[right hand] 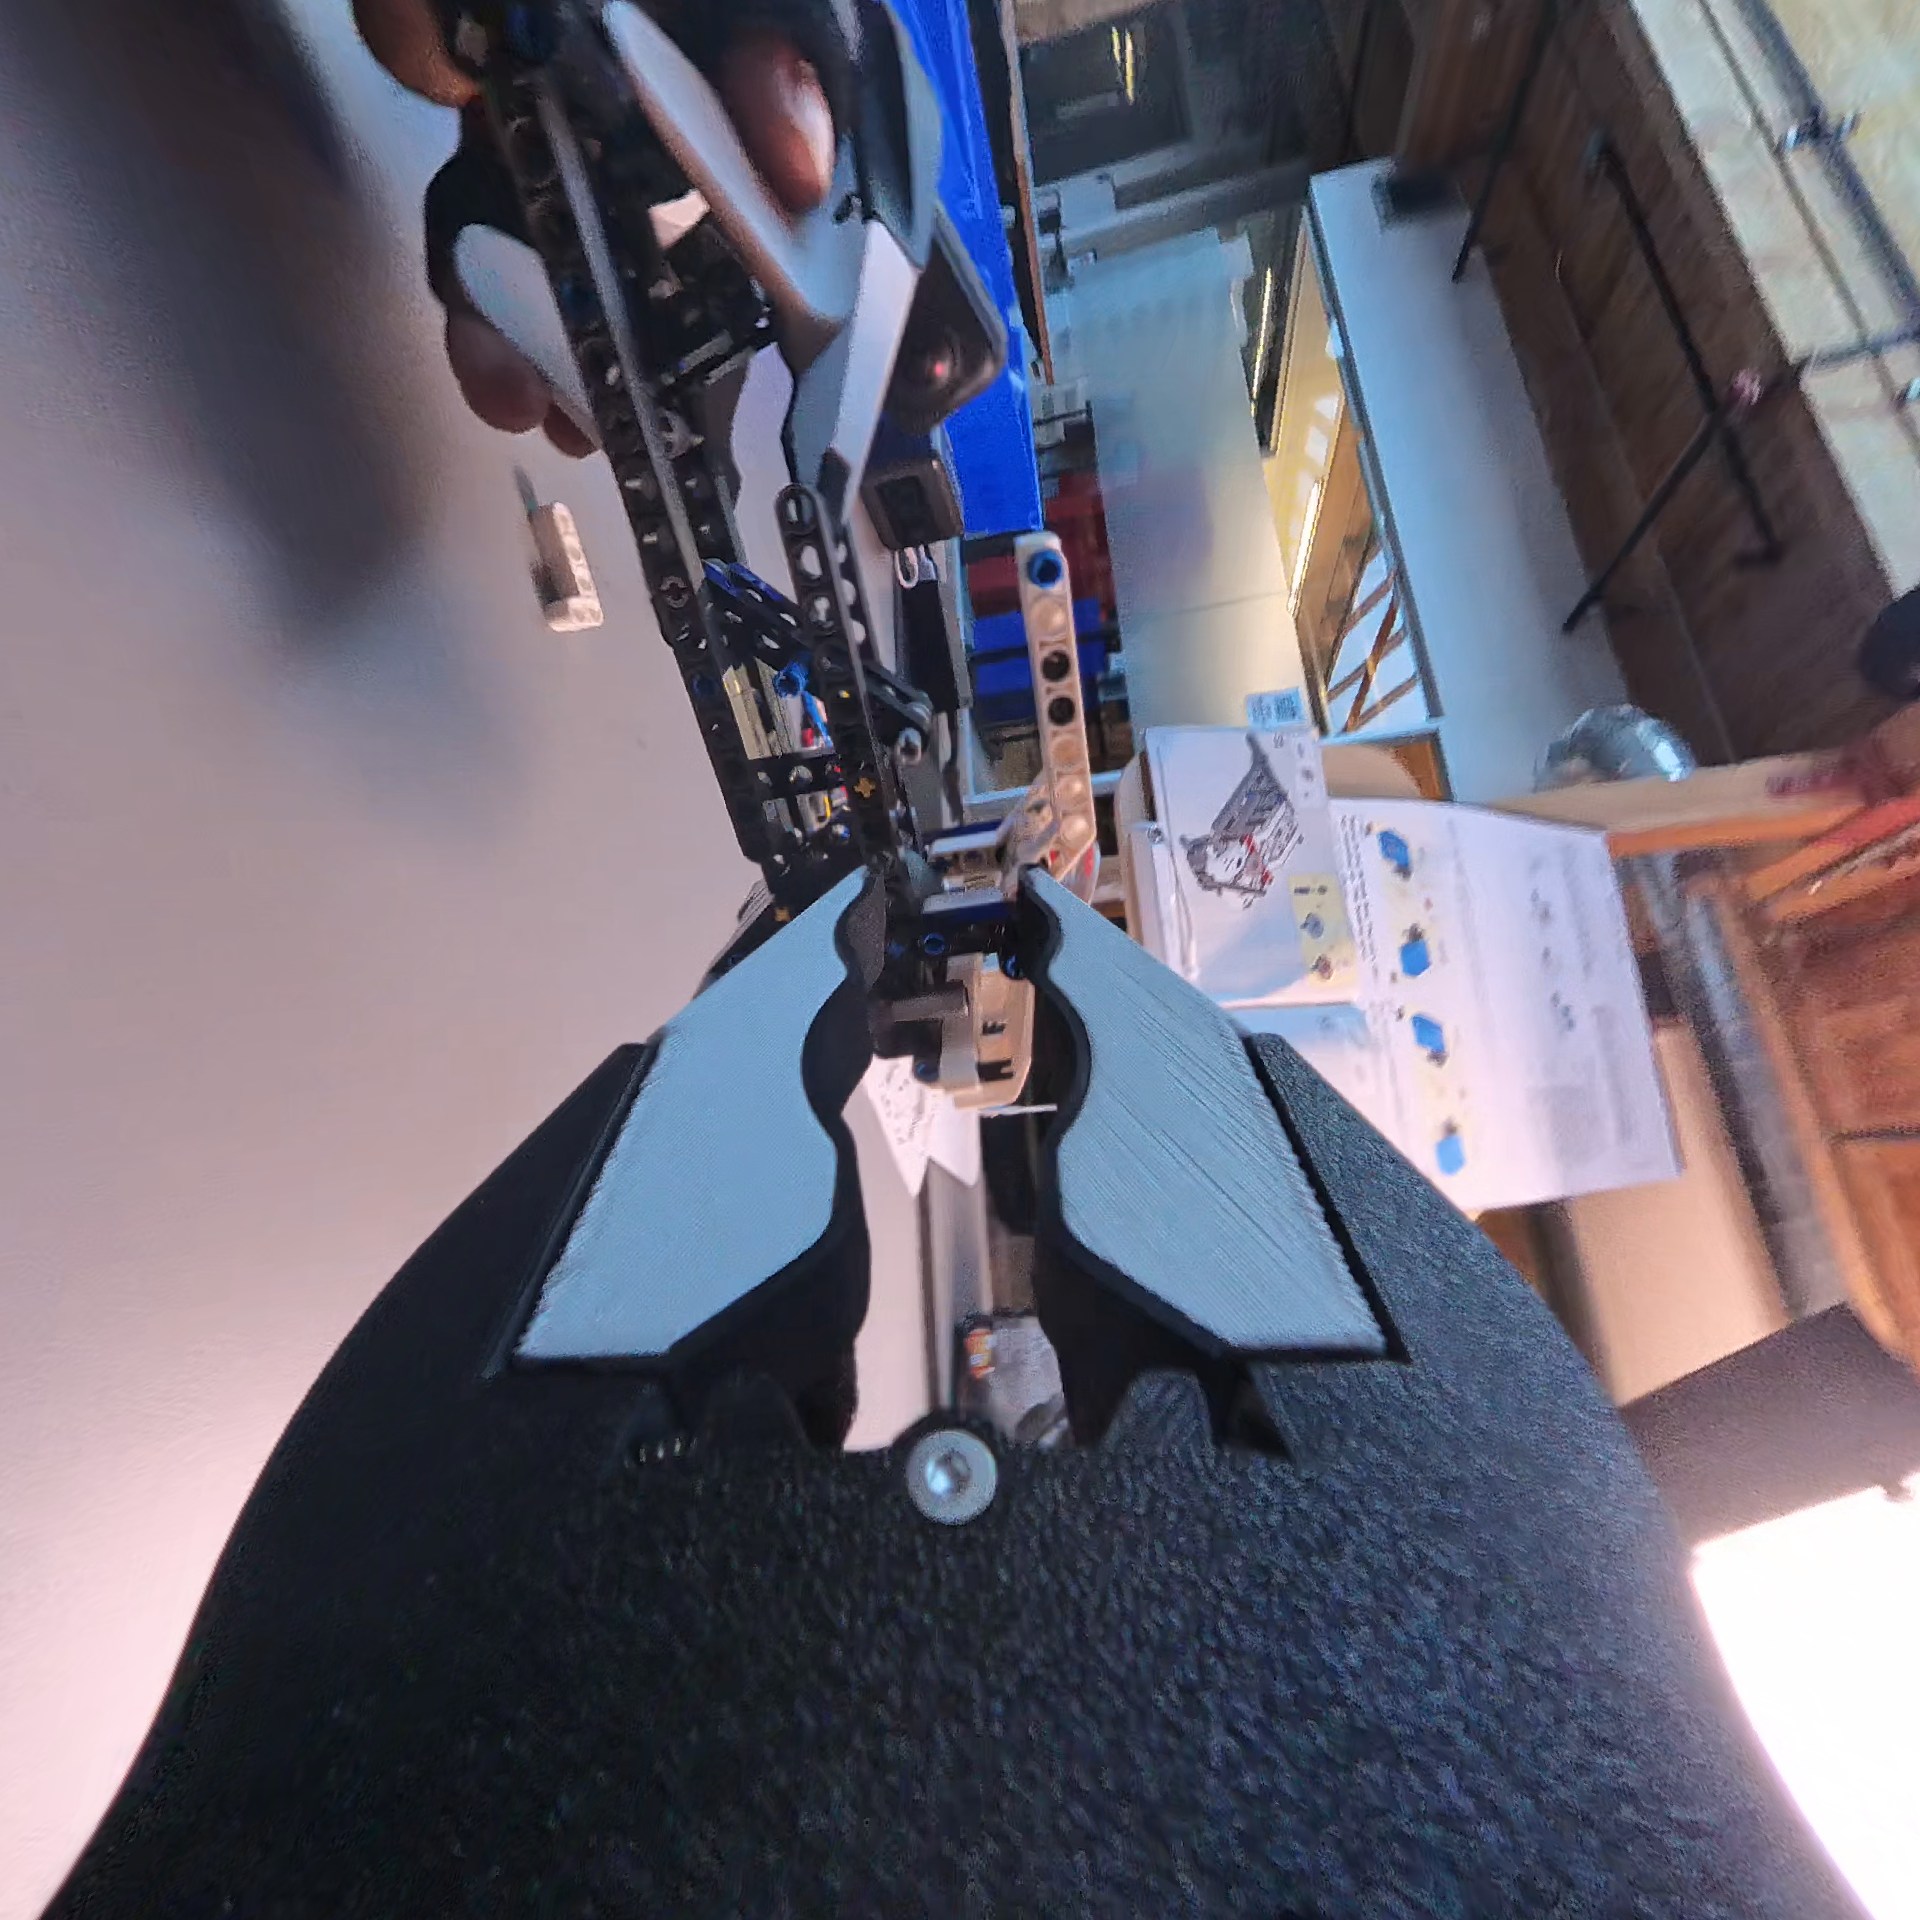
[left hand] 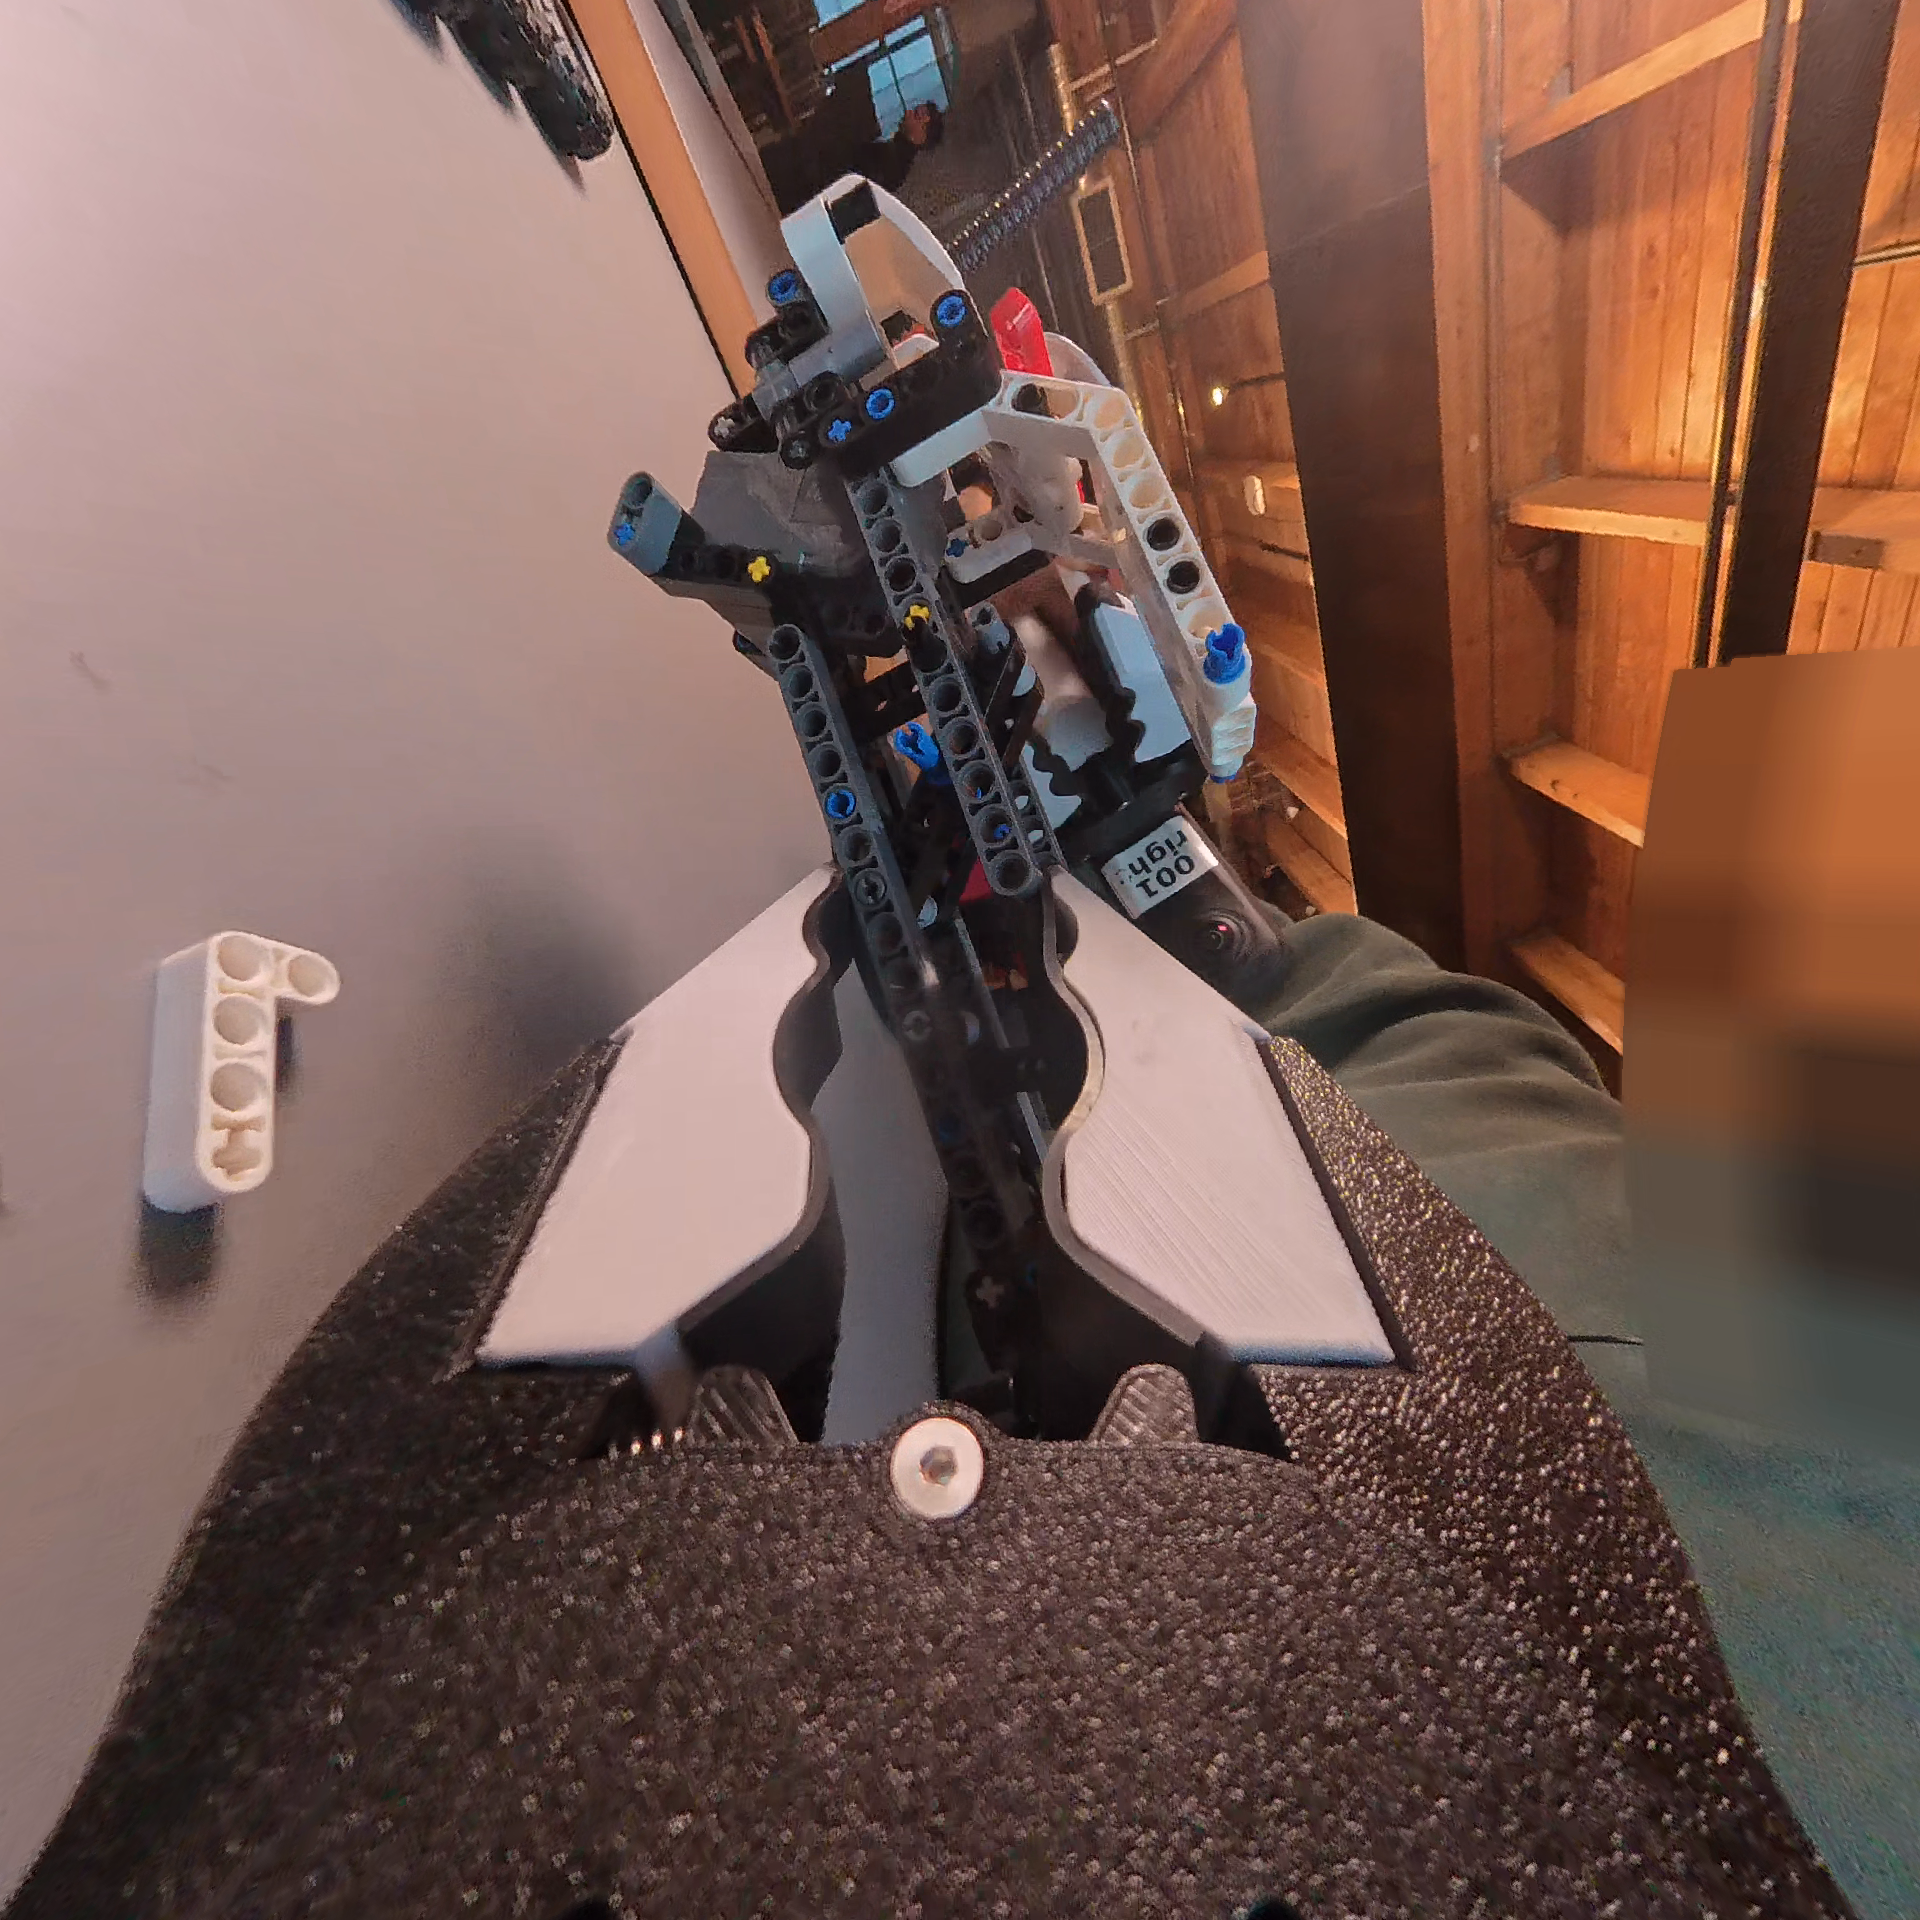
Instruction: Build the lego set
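Both tools are on the lego model (left hand: 904, 582) at once, so it hangs in the air above the white counter (left hand: 312, 520) rather than sitting on it. The left tool (left hand: 940, 914) is clamped on the long dark beams at one end of the model, with the beams running back between its grey fingers (left hand: 665, 1143). The right tool (right hand: 945, 883) is clamped on the chunky black and white block at the other end (you can see it from the left wrist view too, past the white angled beam (left hand: 1153, 520) with the blue pin (left hand: 1226, 649)).

A loose white L-shaped piece (left hand: 223, 1070) lies on the counter, well off to the side of the model and touching nothing. Some dark parts (left hand: 540, 73) sit blurred at the far edge of the counter; can't tell what they are.

In the right wrist view an open instruction booklet (right hand: 1455, 987) stands beyond the model. A green sleeve (left hand: 1455, 1091) shows behind the right tool, with wooden shelving (left hand: 1621, 499) in the background.
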`<state>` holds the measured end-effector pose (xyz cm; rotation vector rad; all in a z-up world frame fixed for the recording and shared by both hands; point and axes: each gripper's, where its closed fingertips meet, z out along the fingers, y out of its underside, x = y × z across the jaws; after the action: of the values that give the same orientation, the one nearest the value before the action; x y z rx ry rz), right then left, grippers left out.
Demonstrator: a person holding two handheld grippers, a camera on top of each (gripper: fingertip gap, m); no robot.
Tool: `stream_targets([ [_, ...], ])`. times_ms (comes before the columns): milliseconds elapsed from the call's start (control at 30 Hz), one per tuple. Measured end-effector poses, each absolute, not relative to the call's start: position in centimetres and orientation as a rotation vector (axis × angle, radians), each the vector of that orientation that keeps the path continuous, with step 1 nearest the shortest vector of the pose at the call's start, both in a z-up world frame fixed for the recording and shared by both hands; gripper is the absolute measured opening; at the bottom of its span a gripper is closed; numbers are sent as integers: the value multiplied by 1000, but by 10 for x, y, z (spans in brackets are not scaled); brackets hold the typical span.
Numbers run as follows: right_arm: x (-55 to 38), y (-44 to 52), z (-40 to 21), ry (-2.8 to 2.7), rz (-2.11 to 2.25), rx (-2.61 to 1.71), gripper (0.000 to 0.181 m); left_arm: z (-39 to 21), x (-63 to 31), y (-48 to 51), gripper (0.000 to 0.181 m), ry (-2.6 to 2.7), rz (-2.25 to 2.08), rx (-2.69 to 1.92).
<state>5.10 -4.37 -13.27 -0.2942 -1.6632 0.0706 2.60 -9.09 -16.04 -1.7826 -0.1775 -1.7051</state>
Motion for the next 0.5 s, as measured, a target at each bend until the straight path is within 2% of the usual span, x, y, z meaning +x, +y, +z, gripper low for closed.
stream_targets([
  [167, 57, -32, -138, -1594, 416, -767, 30, -157, 10, -82, 35, -247, -1644, -1728],
  [333, 48, -44, -146, -1411, 957, -1300, 60, -157, -5, -66, 35, -292, -1455, -1718],
  [500, 29, -47, -131, -1196, 1327, -1582, 76, -152, -1, -55, 34, -255, -1267, -1719],
])
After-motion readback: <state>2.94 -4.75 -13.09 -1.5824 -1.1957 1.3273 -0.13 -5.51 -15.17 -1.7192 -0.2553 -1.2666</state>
